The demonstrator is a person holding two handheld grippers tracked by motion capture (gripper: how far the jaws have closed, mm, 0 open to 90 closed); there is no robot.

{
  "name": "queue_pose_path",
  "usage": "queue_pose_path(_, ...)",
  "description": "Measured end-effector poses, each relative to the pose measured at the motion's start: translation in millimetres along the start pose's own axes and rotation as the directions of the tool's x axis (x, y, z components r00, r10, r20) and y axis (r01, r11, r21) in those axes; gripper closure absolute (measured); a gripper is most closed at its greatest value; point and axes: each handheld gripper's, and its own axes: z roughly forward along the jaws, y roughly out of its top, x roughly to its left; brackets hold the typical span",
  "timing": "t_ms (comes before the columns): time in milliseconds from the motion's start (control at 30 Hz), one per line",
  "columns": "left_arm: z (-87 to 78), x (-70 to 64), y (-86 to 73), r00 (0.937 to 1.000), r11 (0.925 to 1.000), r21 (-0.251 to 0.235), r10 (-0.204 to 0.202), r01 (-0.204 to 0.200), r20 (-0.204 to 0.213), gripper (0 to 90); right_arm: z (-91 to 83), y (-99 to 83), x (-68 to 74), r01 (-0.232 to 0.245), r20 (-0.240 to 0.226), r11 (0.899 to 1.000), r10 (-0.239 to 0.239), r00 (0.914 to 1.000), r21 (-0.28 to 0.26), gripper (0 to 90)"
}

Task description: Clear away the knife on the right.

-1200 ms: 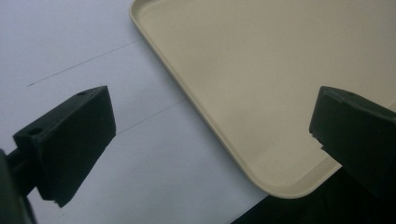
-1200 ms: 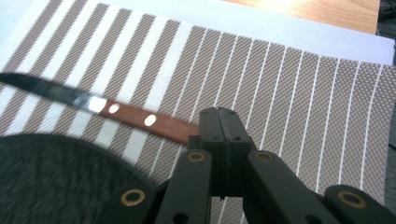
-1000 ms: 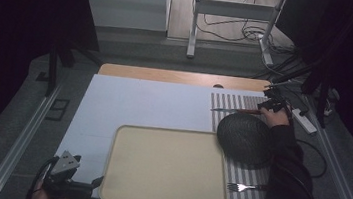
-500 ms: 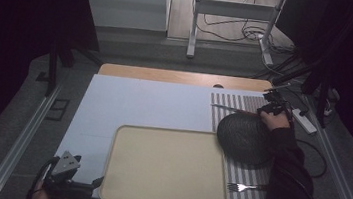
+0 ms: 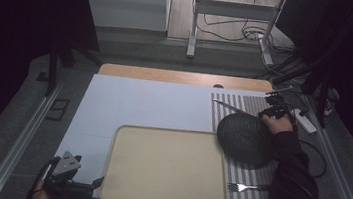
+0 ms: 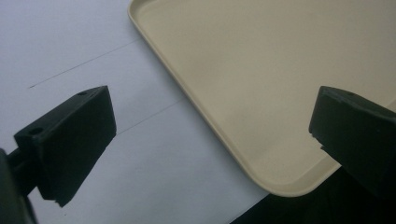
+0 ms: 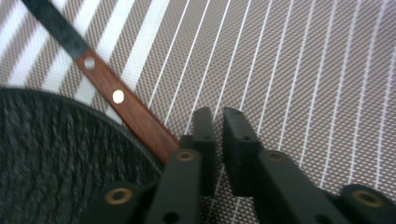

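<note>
Right tongs (image 7: 217,122) nearly closed, hiding knife (image 7: 121,103) handle end.

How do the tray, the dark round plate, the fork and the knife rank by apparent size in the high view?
1. Beige tray, clearly largest.
2. Dark round plate.
3 and 4. Knife and fork: both thin and small. The knife's handle end is hidden behind the plate, so I won't rank these two.

Smooth matt plastic tray (image 5: 166,171), woven striped cloth mat (image 7: 299,60), rough dark bowl (image 5: 244,138), knife (image 7: 116,98) — wooden handle, metal rivets
</note>
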Motion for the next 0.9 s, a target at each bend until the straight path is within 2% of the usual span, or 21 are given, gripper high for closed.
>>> queue_pose_path(33, 0.0, 0.0, 0.0, 1.0000, 1.0000, 0.000, 0.000, 0.000, 0.000, 0.7, 0.0, 0.0, 0.0, 0.000, 0.000, 1.000, 0.000, 1.0000, 0.000, 78.3)
queue_pose_path(67, 0.1, -0.1, 0.0, 1.0000, 1.0000, 0.000, 0.001, -0.001, 0.000, 0.7, -3.1, 1.7, -1.3, -0.026, -0.006, 0.999, 0.026, 0.9997, -0.021, 70.6)
queue_pose_path(133, 0.0, -0.4, 0.0, 1.0000, 1.0000, 0.001, 0.003, -0.003, -0.002, 0.7, -4.4, 2.8, -0.7, -0.032, -0.018, 0.999, 0.031, 0.9994, -0.029, 64.4)
queue_pose_path(533, 0.6, -1.5, 0.3, 0.9999, 0.9999, 0.007, 0.012, -0.012, -0.006, 0.9, -2.8, 17.1, 19.3, 0.004, -0.044, 0.999, -0.006, 0.9990, -0.044, 36.9)
queue_pose_path(667, 0.8, -1.5, 0.3, 0.9999, 0.9999, 0.007, 0.012, -0.012, -0.006, 0.9, -0.2, 21.5, 25.8, 0.026, -0.054, 0.999, -0.028, 0.9982, -0.044, 31.4)
queue_pose_path(900, 0.9, -1.6, 0.3, 0.9999, 0.9999, 0.008, 0.013, -0.013, -0.006, 1.0, 10.0, 28.4, 35.6, 0.067, -0.067, 0.997, -0.069, 0.9954, -0.027, 28.9)
